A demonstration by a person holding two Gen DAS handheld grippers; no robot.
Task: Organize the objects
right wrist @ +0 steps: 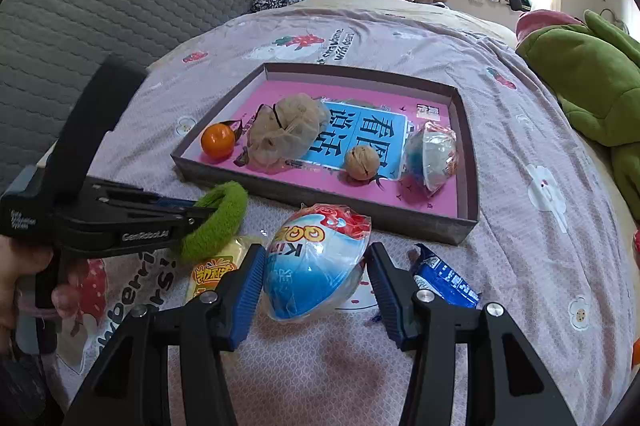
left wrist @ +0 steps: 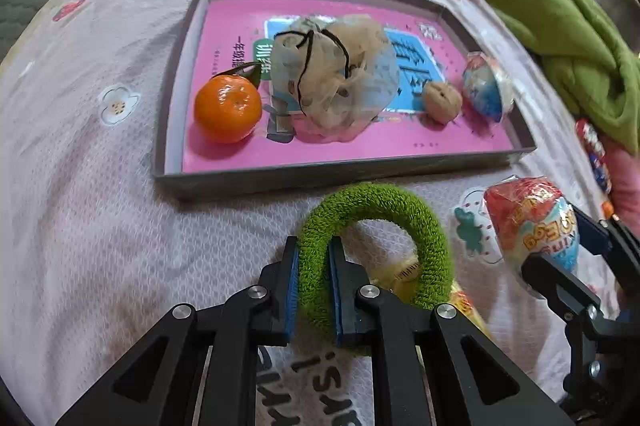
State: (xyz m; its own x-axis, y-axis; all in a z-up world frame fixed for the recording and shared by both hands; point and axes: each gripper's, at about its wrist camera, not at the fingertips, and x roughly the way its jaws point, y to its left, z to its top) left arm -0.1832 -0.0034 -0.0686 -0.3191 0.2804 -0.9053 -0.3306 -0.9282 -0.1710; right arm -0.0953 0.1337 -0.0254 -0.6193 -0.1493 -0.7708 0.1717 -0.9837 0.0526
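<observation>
The left tongs (left wrist: 314, 290) are clamped on the near side of a fuzzy green hair tie (left wrist: 376, 226), its band pinched between the blue pads; the ring lies just in front of the shallow grey box (left wrist: 248, 178) on the bed (left wrist: 80, 226). Through the ring a yellow snack packet (right wrist: 218, 268) shows only in part, most of it covered by the ring and the tongs.

The right tongs (right wrist: 316, 278) straddle a wrapped toy egg (right wrist: 316, 266) in blue, white and red. One pad touches its left side; the other looks a little apart, and whether both press cannot be told. Only scraps of the egg's printing are legible. Behind the right finger a blue snack wrapper (right wrist: 444, 278) is half hidden.

Inside the box, on a pink book (left wrist: 224, 26), lie a tangerine (left wrist: 228, 108) with a leaf, a mesh drawstring pouch (left wrist: 336, 74) whose contents are hard to make out, a walnut (left wrist: 442, 102) and a second wrapped egg (left wrist: 486, 86) against the right wall. A green plush toy (left wrist: 560, 26) is cut off at the right edge.
</observation>
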